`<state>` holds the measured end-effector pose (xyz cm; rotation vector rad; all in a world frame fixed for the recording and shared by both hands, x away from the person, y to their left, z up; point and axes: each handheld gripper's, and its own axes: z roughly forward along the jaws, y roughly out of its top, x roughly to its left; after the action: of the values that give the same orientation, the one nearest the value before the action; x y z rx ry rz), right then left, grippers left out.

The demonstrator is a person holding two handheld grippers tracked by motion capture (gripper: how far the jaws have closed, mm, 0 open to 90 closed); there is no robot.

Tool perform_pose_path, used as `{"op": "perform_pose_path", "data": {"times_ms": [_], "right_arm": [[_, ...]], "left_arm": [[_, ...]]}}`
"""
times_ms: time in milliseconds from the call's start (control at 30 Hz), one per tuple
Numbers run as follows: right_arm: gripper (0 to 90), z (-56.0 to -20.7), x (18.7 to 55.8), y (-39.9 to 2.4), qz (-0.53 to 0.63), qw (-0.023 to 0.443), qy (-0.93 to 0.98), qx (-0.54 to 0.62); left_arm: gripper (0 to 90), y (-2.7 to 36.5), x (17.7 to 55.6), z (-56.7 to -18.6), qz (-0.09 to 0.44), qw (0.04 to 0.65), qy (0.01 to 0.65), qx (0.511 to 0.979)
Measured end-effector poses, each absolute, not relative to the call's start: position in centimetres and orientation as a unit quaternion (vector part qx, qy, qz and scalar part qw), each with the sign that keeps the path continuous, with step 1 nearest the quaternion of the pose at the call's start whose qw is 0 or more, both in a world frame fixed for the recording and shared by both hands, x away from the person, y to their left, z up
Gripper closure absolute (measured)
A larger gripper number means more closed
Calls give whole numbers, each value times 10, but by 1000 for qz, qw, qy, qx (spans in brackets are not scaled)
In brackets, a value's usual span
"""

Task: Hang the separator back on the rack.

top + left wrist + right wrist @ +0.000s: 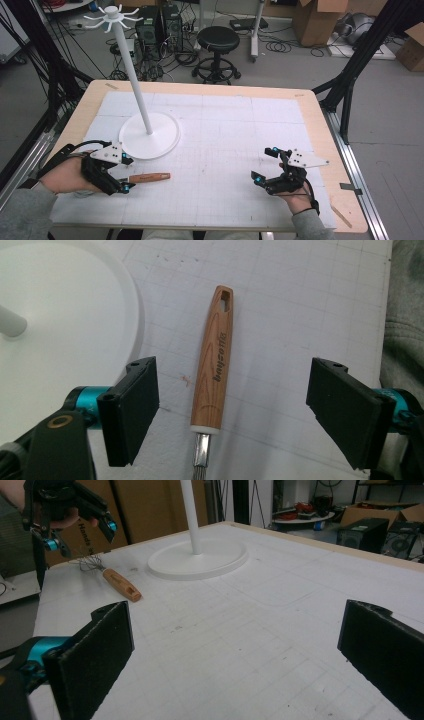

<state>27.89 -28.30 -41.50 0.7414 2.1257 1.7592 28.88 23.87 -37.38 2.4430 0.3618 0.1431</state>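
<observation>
Whisk (212, 365) flat on desk (225, 150) between left gripper (120, 172) fingers, spread wide, not touching it. Left gripper view: wooden handle; right gripper view: wire head. Right gripper (264, 166) open, empty. Stand base (149, 135) adjacent.

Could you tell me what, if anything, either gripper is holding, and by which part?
Nothing is held: the whisk lies on the table between the left gripper's open jaws.

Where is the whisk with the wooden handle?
In the high view, the whisk lies flat on the table's left side, beside the left gripper, near the white stand's base.
</observation>
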Motion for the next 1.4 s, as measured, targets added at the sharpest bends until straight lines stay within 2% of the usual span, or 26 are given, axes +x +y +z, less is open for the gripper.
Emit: {"op": "perform_pose_path", "data": {"times_ms": [267,600,1400], "right_arm": [[5,-415,279,-283,610,141,737,256],[5,-414,278,-283,609,142,738,255],[5,-414,277,-283,611,142,737,253]], "left_arm": [[258,228,294,-389,43,280,127,951],[359,213,297,-397,32,236,118,964],[536,210,311,-412,36,184,128,974]]}}
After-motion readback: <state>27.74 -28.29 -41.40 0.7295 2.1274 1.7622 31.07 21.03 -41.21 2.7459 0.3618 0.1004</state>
